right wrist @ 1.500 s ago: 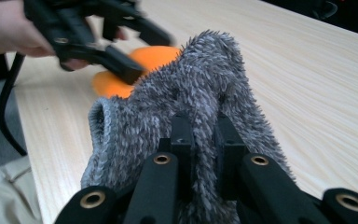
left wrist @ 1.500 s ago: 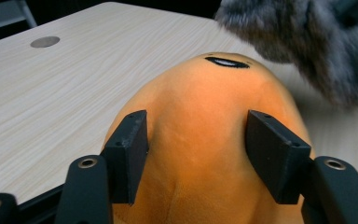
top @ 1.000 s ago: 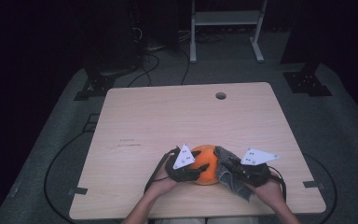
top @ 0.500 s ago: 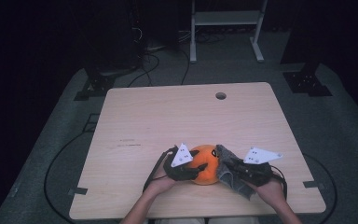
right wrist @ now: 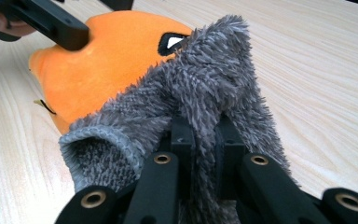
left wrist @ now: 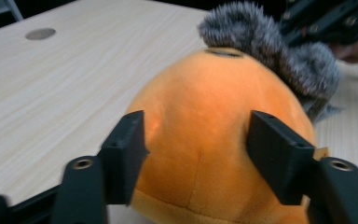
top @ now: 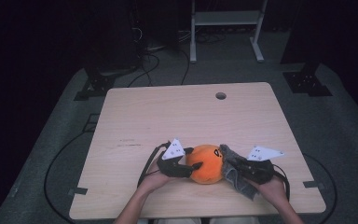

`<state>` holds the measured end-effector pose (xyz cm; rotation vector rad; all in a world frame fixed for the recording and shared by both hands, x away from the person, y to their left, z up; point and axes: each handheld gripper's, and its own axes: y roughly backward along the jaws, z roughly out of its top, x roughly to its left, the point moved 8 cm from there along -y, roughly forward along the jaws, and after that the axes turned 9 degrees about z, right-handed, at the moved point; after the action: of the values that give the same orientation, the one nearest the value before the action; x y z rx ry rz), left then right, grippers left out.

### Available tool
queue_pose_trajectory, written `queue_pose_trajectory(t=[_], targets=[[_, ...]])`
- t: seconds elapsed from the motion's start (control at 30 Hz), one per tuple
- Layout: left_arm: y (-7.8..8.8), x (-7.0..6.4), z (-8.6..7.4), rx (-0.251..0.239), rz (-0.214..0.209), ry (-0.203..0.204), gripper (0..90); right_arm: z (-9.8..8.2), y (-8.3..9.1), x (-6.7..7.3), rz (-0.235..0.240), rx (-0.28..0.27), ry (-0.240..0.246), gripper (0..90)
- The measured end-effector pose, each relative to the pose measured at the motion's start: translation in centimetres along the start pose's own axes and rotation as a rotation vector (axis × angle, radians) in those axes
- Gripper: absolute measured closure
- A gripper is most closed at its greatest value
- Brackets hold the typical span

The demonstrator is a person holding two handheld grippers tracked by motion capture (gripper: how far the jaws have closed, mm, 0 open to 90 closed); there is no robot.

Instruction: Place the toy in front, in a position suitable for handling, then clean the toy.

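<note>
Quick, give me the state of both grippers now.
Left gripper: fingers just opening, straddling the orange plush toy, no firm grip.
Right gripper: shut on the grey fuzzy cloth.

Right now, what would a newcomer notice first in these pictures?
The orange plush near the table's front edge, bright against pale wood. The left gripper straddles it, its jaws just opening. The right gripper is shut on a grey fuzzy cloth draped against the plush's other side.
</note>
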<state>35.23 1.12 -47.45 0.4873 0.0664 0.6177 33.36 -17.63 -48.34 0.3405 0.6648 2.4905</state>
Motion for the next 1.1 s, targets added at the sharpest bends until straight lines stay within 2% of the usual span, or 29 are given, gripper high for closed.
queue_pose_trajectory(t=[0.17,0.23,0.3,0.37,0.43,0.47,0.5,0.6,0.67,0.8,0.83,0.9,0.97,1.0,1.03,1.07,1.1], targets=[[-0.8,-0.2,-0.4,0.006,0.027,0.004,40.8,0.7,0.4,0.6,-0.004,-0.006,0.019,80.7],[-0.9,-0.2,-0.4,0.005,0.031,0.004,40.7,1.2,0.4,1.3,0.008,-0.019,0.035,80.7],[-0.9,-0.3,-0.4,0.007,0.030,-0.004,40.7,1.2,0.3,1.7,0.006,-0.008,0.063,80.7],[-0.9,-0.4,-0.3,0.006,0.032,-0.005,40.7,1.2,0.3,1.6,0.008,-0.005,0.066,80.7],[-1.0,-0.5,-0.3,0.005,0.034,-0.010,40.5,1.3,0.6,1.3,0.013,-0.011,0.048,80.7],[-1.0,-0.5,-0.3,0.005,0.033,-0.015,40.6,1.4,0.7,1.5,0.015,-0.015,0.056,80.7],[-1.0,-0.6,-0.3,0.004,0.033,-0.018,40.9,2.1,0.6,2.2,0.029,-0.030,0.078,80.7],[-0.9,-0.8,-0.4,0.007,0.032,-0.028,41.1,2.3,0.0,2.8,0.025,-0.013,0.107,80.7],[-0.9,-0.8,-0.4,0.003,0.030,-0.035,41.1,2.0,0.0,2.2,0.034,-0.016,0.084,80.7],[-1.0,-1.1,-0.3,0.002,0.027,-0.050,41.1,0.5,0.5,-0.2,-0.015,0.017,0.017,80.7],[-1.0,-1.1,-0.3,0.003,0.029,-0.056,41.2,0.6,0.7,-0.2,-0.012,0.008,0.007,80.7],[-0.9,-1.2,-0.2,0.005,0.024,-0.062,41.0,1.3,0.8,0.4,0.013,-0.026,0.020,80.7],[-0.8,-1.2,-0.2,0.005,0.017,-0.056,37.3,1.6,0.7,0.8,0.022,-0.031,0.033,80.7],[-0.6,-1.0,0.1,0.006,0.001,-0.031,37.3,1.7,0.4,1.0,0.020,-0.016,0.053,80.7],[-0.4,-0.8,0.4,0.005,-0.014,0.010,29.3,1.5,0.2,1.2,0.022,-0.007,0.058,80.7],[-0.4,-0.5,0.5,0.028,-0.002,0.035,19.8,1.1,0.2,1.1,0.037,-0.008,0.049,80.8],[-0.5,-0.7,0.4,0.025,0.000,0.012,22.0,0.8,0.3,1.0,0.039,-0.002,0.046,80.8]])
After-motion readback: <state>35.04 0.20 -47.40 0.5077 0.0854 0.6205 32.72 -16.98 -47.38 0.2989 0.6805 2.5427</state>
